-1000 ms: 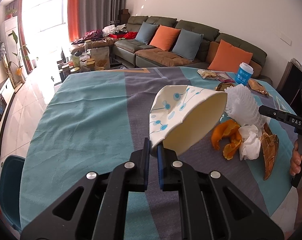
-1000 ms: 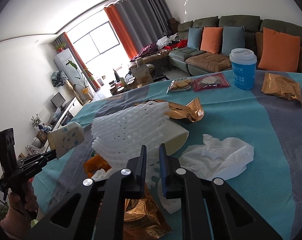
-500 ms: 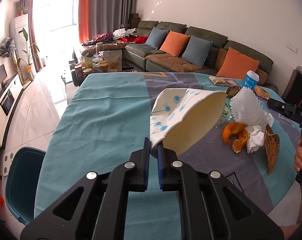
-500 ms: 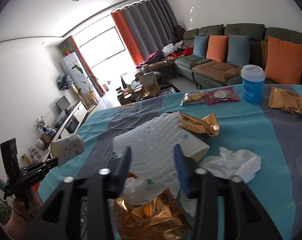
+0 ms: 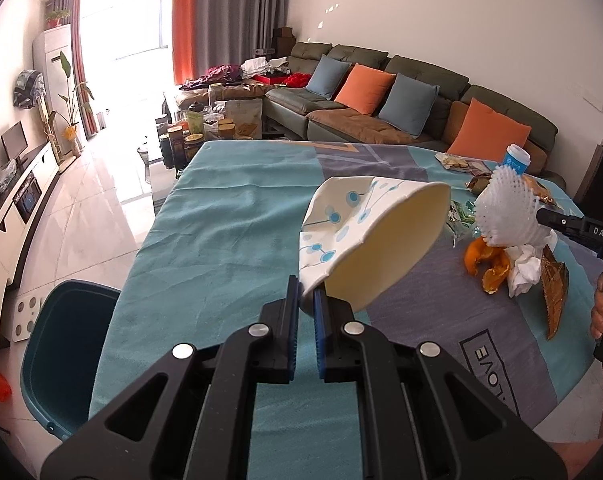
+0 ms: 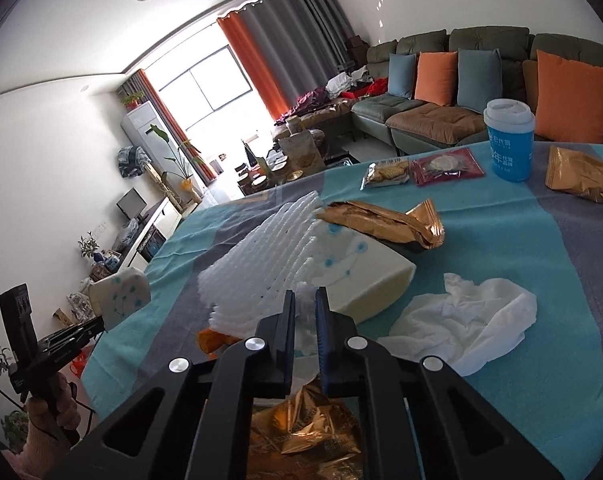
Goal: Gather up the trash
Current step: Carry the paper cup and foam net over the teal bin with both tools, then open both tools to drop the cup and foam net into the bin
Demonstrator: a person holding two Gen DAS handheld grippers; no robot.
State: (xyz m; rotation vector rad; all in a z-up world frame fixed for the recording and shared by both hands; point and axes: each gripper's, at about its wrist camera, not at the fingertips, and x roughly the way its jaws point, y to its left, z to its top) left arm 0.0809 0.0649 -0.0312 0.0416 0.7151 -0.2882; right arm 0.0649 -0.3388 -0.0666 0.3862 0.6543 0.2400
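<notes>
Right claw: half a second ago its jaws stood wide apart over the pile; now the right gripper (image 6: 302,314) is pinched down on the foam net (image 6: 261,256), which in the left view hangs clear of the table at right of frame (image 5: 507,216).
Left claw: no change in grip, the left gripper (image 5: 306,308) is clamped tight on the rim of the crushed cup (image 5: 365,248), carried high at centre frame; the view has swung left and more floor shows.
Meaning: two pieces of trash look to be in hand, so the next call is probably a drop, and the bin (image 5: 67,344) at lower left seems the target.
Trash left: a second cup (image 6: 361,276) lies on its side mid-frame, tissue (image 6: 473,320) to its right, a gold wrapper (image 6: 385,222) just behind it, another wrapper (image 6: 301,424) under the right claw, orange peel (image 5: 483,268) near the table's right side.
Edges: the table (image 5: 221,240) has its left edge running down toward the bin, which sits just beside and below it.
Room: the teal cloth between cup and bin side is bare, an open lane for the left hand.
Watch: the blue tumbler (image 6: 509,140) stands upright at upper right, well apart from the pile.
</notes>
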